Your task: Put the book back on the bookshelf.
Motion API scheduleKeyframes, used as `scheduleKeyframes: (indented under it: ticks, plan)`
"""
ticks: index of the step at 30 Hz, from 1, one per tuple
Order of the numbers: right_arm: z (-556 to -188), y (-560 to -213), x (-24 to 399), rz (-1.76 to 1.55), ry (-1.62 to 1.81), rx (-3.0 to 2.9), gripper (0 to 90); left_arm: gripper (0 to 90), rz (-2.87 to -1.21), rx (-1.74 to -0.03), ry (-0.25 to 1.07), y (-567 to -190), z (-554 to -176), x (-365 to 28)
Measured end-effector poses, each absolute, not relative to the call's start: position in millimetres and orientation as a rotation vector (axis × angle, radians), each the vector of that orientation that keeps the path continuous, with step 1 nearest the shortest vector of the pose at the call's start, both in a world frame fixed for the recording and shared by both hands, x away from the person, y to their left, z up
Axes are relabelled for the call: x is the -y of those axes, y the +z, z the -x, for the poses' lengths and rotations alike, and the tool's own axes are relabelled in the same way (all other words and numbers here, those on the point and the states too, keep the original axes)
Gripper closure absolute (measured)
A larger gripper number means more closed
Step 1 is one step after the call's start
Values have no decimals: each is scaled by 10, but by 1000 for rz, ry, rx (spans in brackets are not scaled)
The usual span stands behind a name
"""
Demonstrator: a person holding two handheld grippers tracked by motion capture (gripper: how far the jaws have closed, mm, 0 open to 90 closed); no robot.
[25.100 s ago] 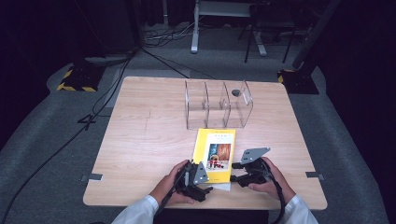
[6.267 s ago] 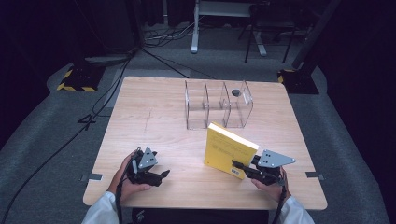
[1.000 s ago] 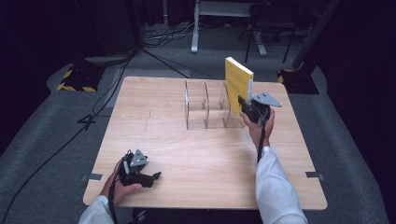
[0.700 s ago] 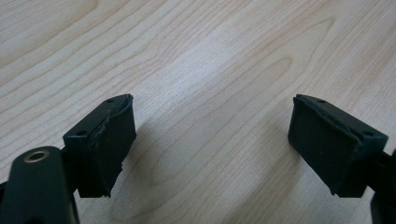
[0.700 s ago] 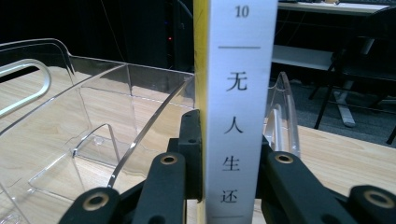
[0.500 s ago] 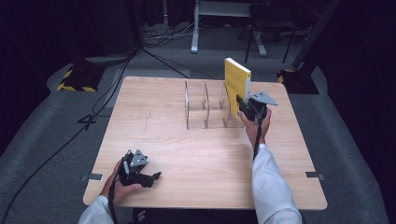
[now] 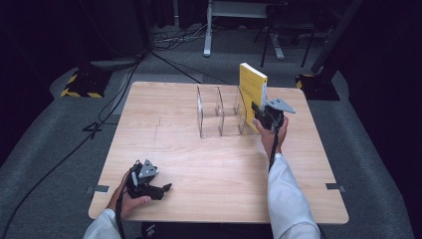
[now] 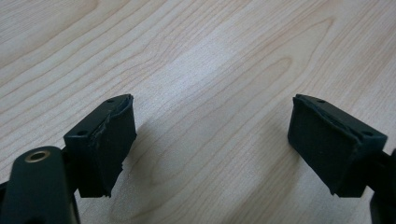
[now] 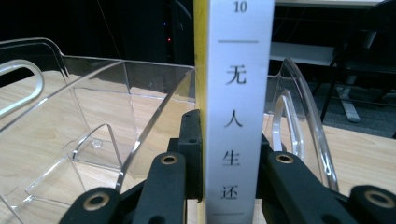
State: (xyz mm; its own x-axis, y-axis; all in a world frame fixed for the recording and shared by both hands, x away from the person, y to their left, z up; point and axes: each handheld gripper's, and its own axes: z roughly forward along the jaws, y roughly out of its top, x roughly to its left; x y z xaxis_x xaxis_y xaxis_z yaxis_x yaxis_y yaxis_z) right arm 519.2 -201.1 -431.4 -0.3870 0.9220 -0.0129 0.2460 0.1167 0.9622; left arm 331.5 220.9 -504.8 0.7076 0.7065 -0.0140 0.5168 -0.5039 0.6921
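A yellow book (image 7: pixel 252 89) with a white spine (image 9: pixel 239 93) stands upright at the right end of a clear acrylic rack (image 7: pixel 218 113). My right gripper (image 7: pixel 258 111) is shut on its spine, one jaw on each cover (image 9: pixel 231 140). In the right gripper view the spine lines up between two clear dividers (image 9: pixel 156 119) of the rack's rightmost slot. I cannot tell whether the book's lower edge is inside that slot. My left gripper (image 7: pixel 160 190) rests near the table's front left corner, open, with bare wood between its pads (image 8: pixel 109 140).
The wooden table (image 7: pixel 209 164) ends in a front edge just below the left hand. The rack has three slots side by side at the back centre. Black cables (image 7: pixel 99 124) and stand legs (image 7: pixel 209 47) lie on the grey floor beyond the table.
The right gripper with the book has edged slightly left toward the rack. The left gripper has stayed where it was.
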Motion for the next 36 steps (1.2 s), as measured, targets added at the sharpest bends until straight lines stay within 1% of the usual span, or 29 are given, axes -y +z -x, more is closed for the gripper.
scheduleKeyframes:
  ticks: [8,17,28,36]
  plan:
    - [-5196,-4287,2019,-1136,1330,-1663,763,161,-2221,-922,355,-5048,-3316,-2209]
    - [-5315,-4281,1971,-1128,1335,-1663,763,162,-2224,-918,353,-5047,-3307,-2209]
    - [-5365,-4466,1956,-1175,1417,-1632,760,162,-2224,-911,351,-5048,-3286,-2210]
    - [-5358,-4565,1965,-1158,1381,-1663,751,162,-2225,-910,351,-5048,-3285,-2210]
